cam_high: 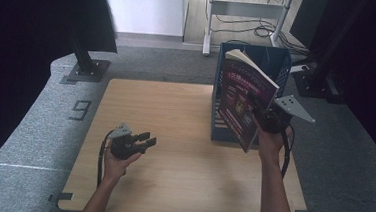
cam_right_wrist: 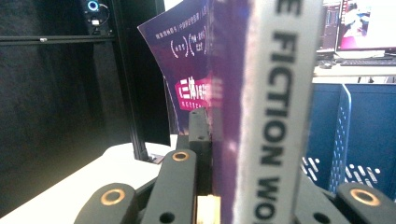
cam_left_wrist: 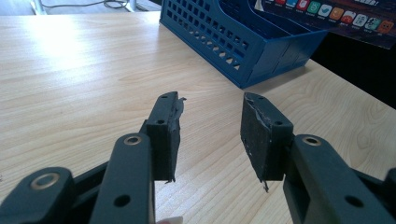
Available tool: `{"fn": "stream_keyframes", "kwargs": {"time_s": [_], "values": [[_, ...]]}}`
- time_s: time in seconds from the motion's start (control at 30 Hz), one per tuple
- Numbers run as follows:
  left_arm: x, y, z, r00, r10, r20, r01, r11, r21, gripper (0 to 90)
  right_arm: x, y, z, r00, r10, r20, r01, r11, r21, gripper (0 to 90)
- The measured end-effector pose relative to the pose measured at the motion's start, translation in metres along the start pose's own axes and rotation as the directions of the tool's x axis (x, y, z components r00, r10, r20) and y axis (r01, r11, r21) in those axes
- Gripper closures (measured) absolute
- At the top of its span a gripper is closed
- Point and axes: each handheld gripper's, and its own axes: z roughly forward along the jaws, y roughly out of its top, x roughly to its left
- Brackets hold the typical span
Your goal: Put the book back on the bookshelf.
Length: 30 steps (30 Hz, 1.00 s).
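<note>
Plainly, the book [cam_high: 244, 102] with its purple cover is held up off the table, tilted, just in front of the blue file rack [cam_high: 279, 62] and overlapping its front in the high view; the right gripper [cam_high: 264, 117] has it by the lower edge, jaws clamped tight on the closed pages and cover; in the right gripper view the spine [cam_right_wrist: 275, 116] with its large printed letters stands upright between the two black jaws, the purple cover [cam_right_wrist: 196, 56] rising behind the left one; the rack stands at the far right part of the wooden table [cam_high: 170, 185]; well apart, near the table's left front, the left gripper [cam_high: 146, 139] hovers above the wood, its jaws about half open with nothing between them; its worn pads [cam_left_wrist: 256, 135] face each other across bare tabletop.
</note>
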Motion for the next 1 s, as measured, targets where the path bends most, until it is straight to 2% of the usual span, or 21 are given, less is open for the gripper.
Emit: {"fn": "stream_keyframes", "kwargs": {"time_s": [0.33, 0.63, 1.0], "values": [[0.001, 0.0, -0.002, 1.0, -0.003, -0.003, 0.003, 1.0, -0.004, 57.3, 0.0, 0.0, 0.011, 0.9998, 0.005, 0.021, -0.005, 1.0, 0.0, 81.8], [0.001, 0.001, -0.002, 1.0, -0.003, -0.003, 0.002, 1.0, -0.005, 57.3, -0.01, -0.001, 0.024, 0.9978, 0.002, 0.067, -0.002, 1.0, 0.01, 81.8], [0.002, 0.0, -0.001, 1.0, -0.003, -0.003, 0.003, 1.0, -0.001, 57.3, -0.013, -0.006, 0.035, 0.9968, 0.009, 0.08, -0.01, 1.0, 0.014, 81.8]]}}
